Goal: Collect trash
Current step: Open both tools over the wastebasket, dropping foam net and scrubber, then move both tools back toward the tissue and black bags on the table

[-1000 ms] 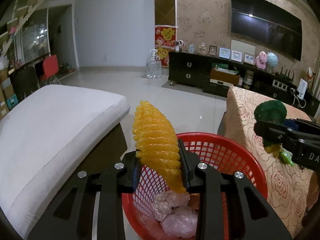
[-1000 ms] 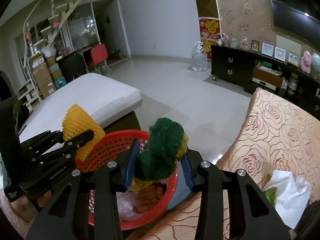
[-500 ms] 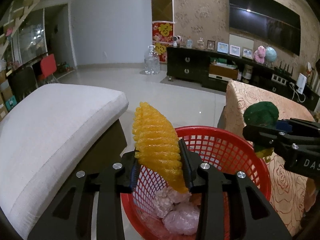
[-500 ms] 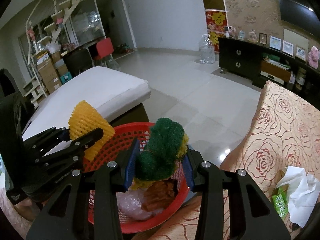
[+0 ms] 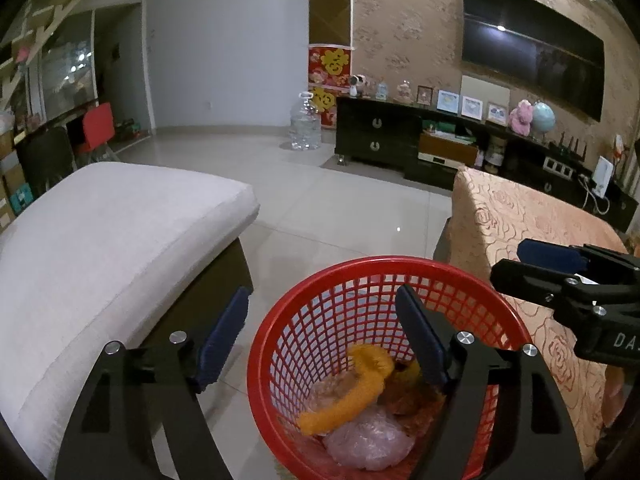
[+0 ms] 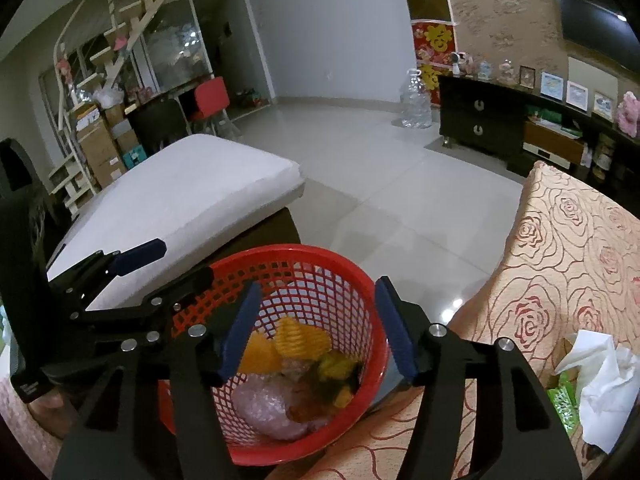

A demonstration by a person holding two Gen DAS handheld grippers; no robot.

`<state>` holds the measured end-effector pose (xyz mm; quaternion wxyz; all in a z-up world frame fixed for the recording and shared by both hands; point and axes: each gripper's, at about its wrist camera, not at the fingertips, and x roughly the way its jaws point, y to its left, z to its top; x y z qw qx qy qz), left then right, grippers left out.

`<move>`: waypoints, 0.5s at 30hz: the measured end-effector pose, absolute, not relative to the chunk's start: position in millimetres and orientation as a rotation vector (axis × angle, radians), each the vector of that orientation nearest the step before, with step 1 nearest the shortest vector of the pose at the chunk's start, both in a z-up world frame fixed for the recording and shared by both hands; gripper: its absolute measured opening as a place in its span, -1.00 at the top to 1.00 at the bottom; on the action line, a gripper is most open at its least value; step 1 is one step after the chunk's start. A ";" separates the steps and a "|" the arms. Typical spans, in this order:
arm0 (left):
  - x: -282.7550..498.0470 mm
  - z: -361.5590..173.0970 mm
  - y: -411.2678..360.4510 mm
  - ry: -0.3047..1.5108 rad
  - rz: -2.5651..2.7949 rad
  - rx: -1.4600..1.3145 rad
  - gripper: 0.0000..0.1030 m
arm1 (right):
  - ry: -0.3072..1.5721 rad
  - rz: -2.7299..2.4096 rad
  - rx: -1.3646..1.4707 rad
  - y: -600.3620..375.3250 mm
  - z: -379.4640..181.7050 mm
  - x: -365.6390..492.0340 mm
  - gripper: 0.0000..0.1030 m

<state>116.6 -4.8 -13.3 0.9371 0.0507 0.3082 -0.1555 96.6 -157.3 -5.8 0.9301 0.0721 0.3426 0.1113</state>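
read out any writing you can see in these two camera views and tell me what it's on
"DA": white letters on the side of the right claw, cut off by the frame edge.
One large yellow Chinese character on the red wall poster; it looks like 福, but it is blurred.
A second yellow character cutout below it: not readable.
Framed pictures on the TV cabinet: too small to read.
Nothing legible on the red basket.

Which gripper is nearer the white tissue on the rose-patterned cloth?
Right. The white tissue lies just beside the right gripper; the left gripper hovers across the red basket, farther away.
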 end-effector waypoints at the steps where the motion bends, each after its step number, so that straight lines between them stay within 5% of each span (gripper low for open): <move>1: 116.3 -12.5 -3.7 0.625 -0.316 0.096 -0.45 | 0.700 0.225 0.149 -159.8 -5.1 97.1 -0.14; 15: 109.6 -5.8 0.3 0.571 -0.319 0.060 -0.54 | 0.672 0.138 0.137 -177.0 -2.0 86.3 -0.31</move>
